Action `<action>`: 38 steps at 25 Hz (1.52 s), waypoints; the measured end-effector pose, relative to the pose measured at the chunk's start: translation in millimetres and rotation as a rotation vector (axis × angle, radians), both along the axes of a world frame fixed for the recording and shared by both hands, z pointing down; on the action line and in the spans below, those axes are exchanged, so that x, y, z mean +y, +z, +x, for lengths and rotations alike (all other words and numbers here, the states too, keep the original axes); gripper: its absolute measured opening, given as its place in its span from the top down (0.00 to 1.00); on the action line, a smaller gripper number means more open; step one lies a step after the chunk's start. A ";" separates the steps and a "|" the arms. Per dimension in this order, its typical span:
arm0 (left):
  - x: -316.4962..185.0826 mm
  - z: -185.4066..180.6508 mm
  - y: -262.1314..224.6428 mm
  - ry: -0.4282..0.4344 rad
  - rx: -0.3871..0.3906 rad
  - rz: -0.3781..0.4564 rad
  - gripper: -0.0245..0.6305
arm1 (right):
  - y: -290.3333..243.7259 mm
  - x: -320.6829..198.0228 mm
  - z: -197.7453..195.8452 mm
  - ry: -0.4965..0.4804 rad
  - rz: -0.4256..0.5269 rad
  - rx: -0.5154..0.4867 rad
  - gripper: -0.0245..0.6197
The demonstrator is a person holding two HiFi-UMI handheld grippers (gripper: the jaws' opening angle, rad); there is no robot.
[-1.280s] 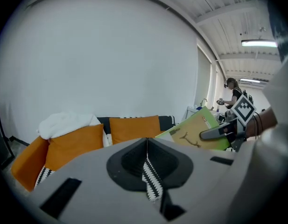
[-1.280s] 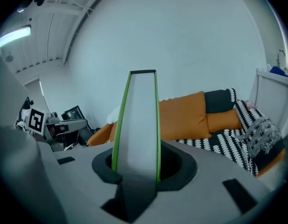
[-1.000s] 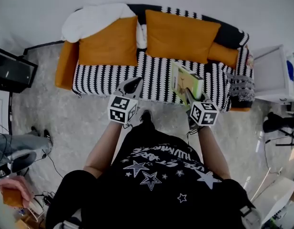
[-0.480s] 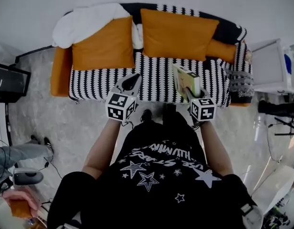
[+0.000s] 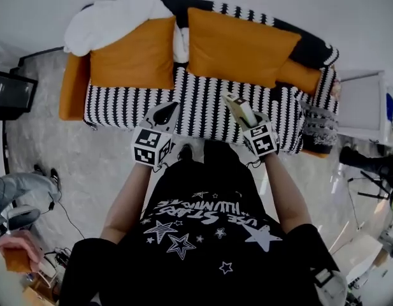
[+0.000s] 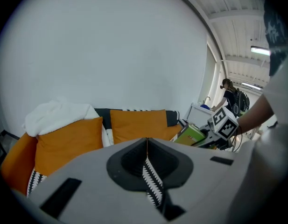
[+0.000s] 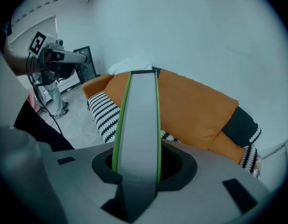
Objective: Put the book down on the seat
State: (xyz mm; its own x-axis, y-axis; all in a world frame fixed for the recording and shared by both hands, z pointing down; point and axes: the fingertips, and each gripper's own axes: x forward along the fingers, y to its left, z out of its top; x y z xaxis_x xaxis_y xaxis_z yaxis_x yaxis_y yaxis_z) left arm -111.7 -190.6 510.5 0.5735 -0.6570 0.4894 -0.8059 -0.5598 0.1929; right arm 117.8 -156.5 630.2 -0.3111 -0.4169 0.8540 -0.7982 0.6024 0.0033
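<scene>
Both arms stretched forward, elbows bent. Left forearm (image 5: 127, 196) bare; right forearm (image 5: 282, 193) bare too. Left gripper (image 5: 164, 111) points ahead, slightly down; my jaws together at tips, nothing between them. Right gripper (image 5: 248, 125) tipped steeply down; my jaws clamped on book (image 5: 239, 107), held edge-on and sticking out past tips. Grippers well apart, side by side.

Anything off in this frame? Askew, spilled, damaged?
Nothing spilled or damaged. The only untidy bit is a white blanket bunched over the back of the sofa at its left end, above the orange cushion. The green-edged book stands on edge in the right gripper near the striped seat, not yet laid down, which fits the task.
</scene>
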 end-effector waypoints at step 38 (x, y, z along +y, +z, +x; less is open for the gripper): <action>-126.0 110.6 151.3 -0.009 -0.053 -0.218 0.95 | 143.2 -134.6 -16.5 -0.696 -0.357 0.077 0.74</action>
State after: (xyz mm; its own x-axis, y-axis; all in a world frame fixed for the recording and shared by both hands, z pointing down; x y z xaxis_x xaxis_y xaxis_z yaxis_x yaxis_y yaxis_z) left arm -1.1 -316.7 661.8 0.5381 -0.5371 0.6496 -0.8227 -0.5023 0.2662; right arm 101.3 -291.1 773.4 -0.3344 0.1554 0.9295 -0.2424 0.9390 -0.2442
